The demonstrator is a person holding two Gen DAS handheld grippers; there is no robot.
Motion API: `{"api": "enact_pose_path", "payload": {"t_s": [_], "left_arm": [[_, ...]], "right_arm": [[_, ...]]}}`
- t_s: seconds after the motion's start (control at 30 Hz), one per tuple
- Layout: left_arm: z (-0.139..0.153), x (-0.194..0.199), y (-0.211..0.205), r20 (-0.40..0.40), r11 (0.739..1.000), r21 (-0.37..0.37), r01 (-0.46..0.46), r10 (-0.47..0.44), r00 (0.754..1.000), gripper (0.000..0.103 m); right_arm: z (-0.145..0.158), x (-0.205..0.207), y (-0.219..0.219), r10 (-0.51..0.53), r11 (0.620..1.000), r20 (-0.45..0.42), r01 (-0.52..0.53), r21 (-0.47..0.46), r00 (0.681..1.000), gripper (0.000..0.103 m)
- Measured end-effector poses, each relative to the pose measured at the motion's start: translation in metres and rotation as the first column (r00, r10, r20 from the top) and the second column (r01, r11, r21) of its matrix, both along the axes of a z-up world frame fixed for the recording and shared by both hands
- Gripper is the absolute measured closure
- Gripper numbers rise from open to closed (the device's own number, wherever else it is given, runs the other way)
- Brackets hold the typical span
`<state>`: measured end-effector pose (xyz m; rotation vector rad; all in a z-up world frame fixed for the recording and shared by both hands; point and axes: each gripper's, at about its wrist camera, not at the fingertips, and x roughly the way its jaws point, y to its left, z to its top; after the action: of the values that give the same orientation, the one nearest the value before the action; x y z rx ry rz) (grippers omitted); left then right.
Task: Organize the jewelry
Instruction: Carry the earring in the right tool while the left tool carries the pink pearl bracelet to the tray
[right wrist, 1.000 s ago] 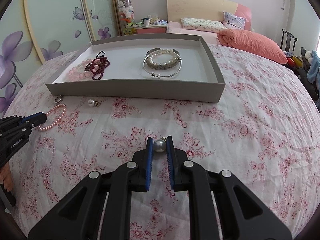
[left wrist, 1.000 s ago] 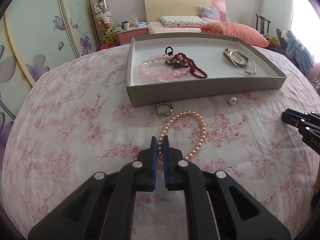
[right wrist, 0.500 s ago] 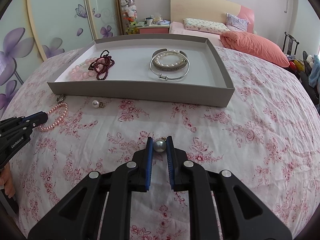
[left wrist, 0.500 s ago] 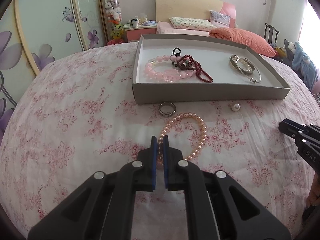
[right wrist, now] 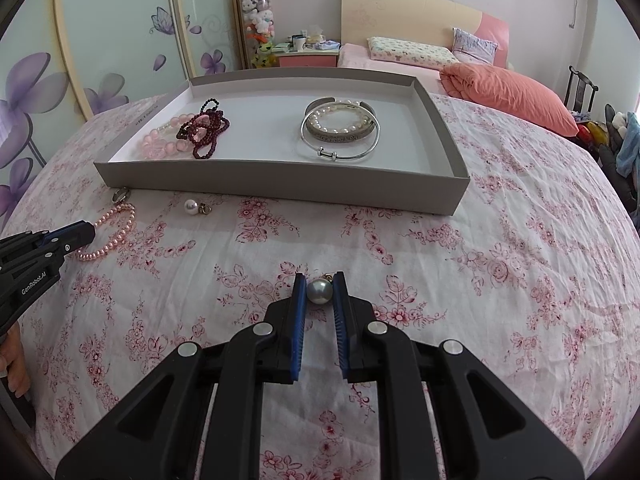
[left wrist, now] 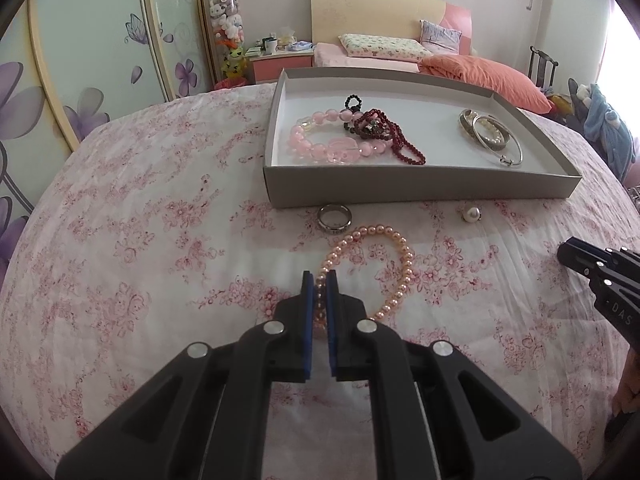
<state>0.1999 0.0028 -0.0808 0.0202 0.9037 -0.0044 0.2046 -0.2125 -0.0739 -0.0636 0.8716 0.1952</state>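
My left gripper (left wrist: 319,282) is shut on the near side of a pink pearl bracelet (left wrist: 394,258) that lies on the flowered cloth. My right gripper (right wrist: 319,282) is shut on a grey pearl earring (right wrist: 319,291). A grey tray (left wrist: 420,184) behind holds a pink bead bracelet (left wrist: 320,146), a dark red bead strand (left wrist: 384,128) and silver bangles (left wrist: 494,136). In front of the tray lie a metal ring (left wrist: 334,218) and a white pearl earring (left wrist: 471,214). The right wrist view shows the left gripper (right wrist: 84,232) beside the pearl bracelet (right wrist: 114,232).
The flowered cloth covers a round table (right wrist: 520,280). Behind it stand a bed with an orange pillow (right wrist: 512,94), a nightstand (right wrist: 308,54) and sliding wardrobe doors (right wrist: 120,40) on the left. A hand (right wrist: 14,360) shows at the left edge.
Both grippers keep their holds. The left wrist view has levelled out through a slight roll; the tray and the jewellery have stayed where they were.
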Motion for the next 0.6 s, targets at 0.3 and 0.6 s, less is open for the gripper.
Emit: {"api": "enact_pose_path", "payload": {"t_s": [0.3,0.6], "left_arm": [[0.0,0.0,0.003,0.003,1.0,-0.016,0.001,-0.001,1.0,0.096],[0.02,-0.011,0.022,0.076,0.992,-0.124,0.005,0.004,0.997,0.097]], "right_arm": [[0.0,0.0,0.0,0.0,1.0,0.003,0.0,-0.003,1.0,0.089],[0.039,-0.02,-0.008,-0.017,0.996,0.174,0.001,0.087,0.985,0.089]]}}
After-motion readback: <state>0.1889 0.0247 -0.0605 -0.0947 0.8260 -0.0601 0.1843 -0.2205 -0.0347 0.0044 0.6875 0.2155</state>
